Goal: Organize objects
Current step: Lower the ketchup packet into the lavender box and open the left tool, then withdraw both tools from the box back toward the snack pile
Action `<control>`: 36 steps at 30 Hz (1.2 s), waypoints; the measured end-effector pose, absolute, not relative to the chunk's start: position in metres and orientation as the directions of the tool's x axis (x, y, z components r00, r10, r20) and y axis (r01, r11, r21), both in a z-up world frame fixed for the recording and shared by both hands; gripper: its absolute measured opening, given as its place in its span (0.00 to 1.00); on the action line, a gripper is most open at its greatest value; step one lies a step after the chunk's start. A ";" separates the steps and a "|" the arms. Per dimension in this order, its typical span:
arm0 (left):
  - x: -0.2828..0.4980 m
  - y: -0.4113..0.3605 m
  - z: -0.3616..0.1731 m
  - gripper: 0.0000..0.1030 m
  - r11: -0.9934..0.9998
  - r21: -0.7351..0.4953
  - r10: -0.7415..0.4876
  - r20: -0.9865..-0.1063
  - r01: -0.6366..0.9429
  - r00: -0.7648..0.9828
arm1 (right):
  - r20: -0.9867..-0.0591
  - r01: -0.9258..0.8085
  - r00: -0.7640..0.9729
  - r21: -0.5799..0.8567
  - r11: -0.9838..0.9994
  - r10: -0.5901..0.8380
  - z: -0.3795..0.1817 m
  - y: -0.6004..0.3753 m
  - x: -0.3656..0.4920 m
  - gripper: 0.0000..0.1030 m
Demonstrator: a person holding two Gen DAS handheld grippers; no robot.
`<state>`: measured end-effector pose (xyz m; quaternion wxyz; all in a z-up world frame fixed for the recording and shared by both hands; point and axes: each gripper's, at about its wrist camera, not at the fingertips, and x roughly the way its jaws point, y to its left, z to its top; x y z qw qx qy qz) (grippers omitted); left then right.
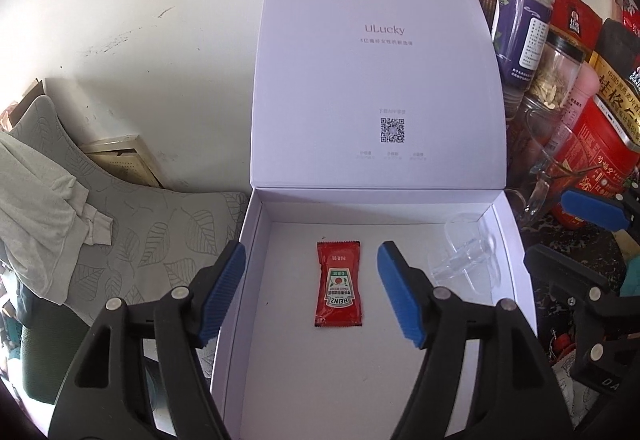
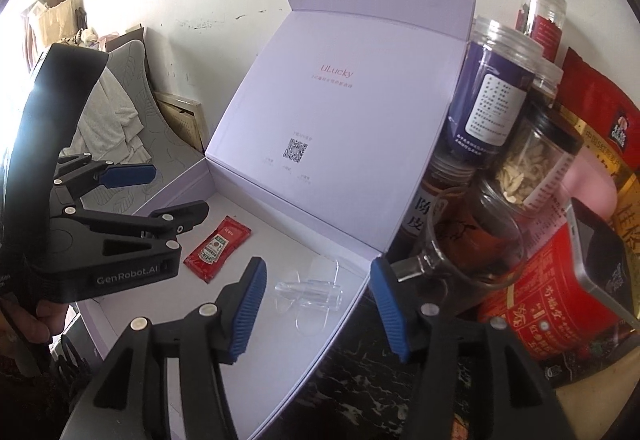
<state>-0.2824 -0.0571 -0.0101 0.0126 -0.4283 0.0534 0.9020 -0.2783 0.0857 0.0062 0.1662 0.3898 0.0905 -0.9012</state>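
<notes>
Blue-padded left gripper [image 1: 312, 292] hangs with jaws apart and empty above a red Heinz ketchup sachet [image 1: 339, 285] lying flat in the open white box [image 1: 256, 240]; the right gripper [image 2: 318, 310], likewise parted and empty, hovers over a clear plastic piece [image 2: 310, 294] beside it.

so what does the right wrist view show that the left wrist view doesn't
Only the right wrist view shows the hand holding the left gripper and that gripper's black body from the side.

Only the left wrist view shows the ketchup packet face on, Heinz label readable, framed by the left gripper's open fingers.

Both show the open white box, the packet and a clear plastic piece lying apart on its floor, neither gripped, and the jars beside the lid.
</notes>
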 end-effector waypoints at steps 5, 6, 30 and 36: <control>-0.265 -0.051 0.008 0.66 -0.994 0.094 -0.035 -0.752 -0.054 -0.659 | -0.722 0.360 -0.654 -0.033 -0.932 -0.226 0.014 0.091 -0.269 0.56; -0.263 -0.052 0.012 0.68 -0.995 0.086 -0.029 -0.749 -0.053 -0.662 | -0.719 0.359 -0.656 -0.030 -0.933 -0.229 0.017 0.093 -0.266 0.57; -0.189 -0.036 0.029 0.77 -0.998 0.050 -0.013 -0.740 -0.036 -0.673 | -0.691 0.328 -0.687 -0.017 -0.945 -0.226 0.047 0.120 -0.199 0.69; -0.166 -0.030 0.039 0.77 -0.998 0.055 -0.012 -0.727 -0.041 -0.687 | -0.687 0.330 -0.687 -0.006 -0.944 -0.236 0.053 0.125 -0.178 0.69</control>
